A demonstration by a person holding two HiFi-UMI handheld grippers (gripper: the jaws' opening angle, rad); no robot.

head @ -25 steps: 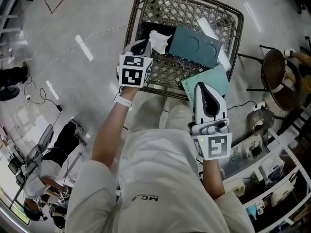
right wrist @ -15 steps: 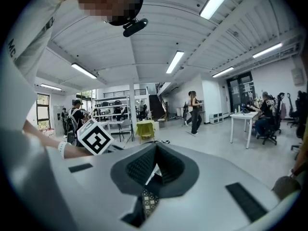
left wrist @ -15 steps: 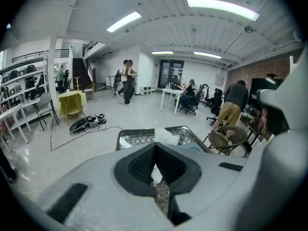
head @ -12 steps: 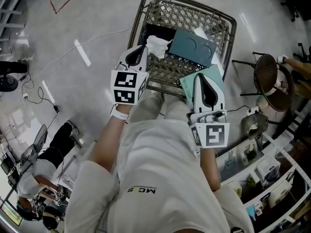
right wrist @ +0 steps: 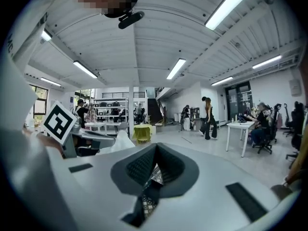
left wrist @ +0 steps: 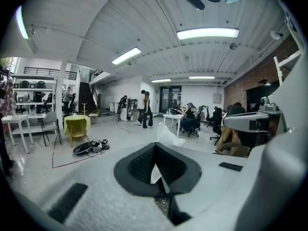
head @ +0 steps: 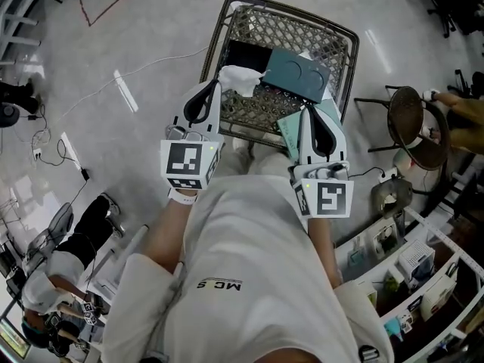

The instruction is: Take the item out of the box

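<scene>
A wire basket point(head: 214, 40) stands on the floor in front of me in the head view. In it lie a black box point(head: 246, 54), a dark teal box point(head: 299, 74), a light teal box point(head: 290, 133) and a white crumpled paper point(head: 238, 78). My left gripper point(head: 214, 88) is at the basket's near left side, shut on an edge of the white paper point(left wrist: 168, 134), which shows above its closed jaws point(left wrist: 155, 170). My right gripper point(head: 316, 109) hovers over the light teal box, shut point(right wrist: 153, 170), with only the basket mesh showing through its slit.
A round brown chair point(head: 412, 127) stands to the basket's right, with white shelves point(head: 412, 278) of small items behind it. A seated person point(head: 76, 255) is at lower left. Cables point(head: 113, 82) run over the pale floor to the left.
Both grippers have drawn back toward my body and tilted up. The white paper has shifted slightly left with the left gripper. The boxes stay in the basket.
</scene>
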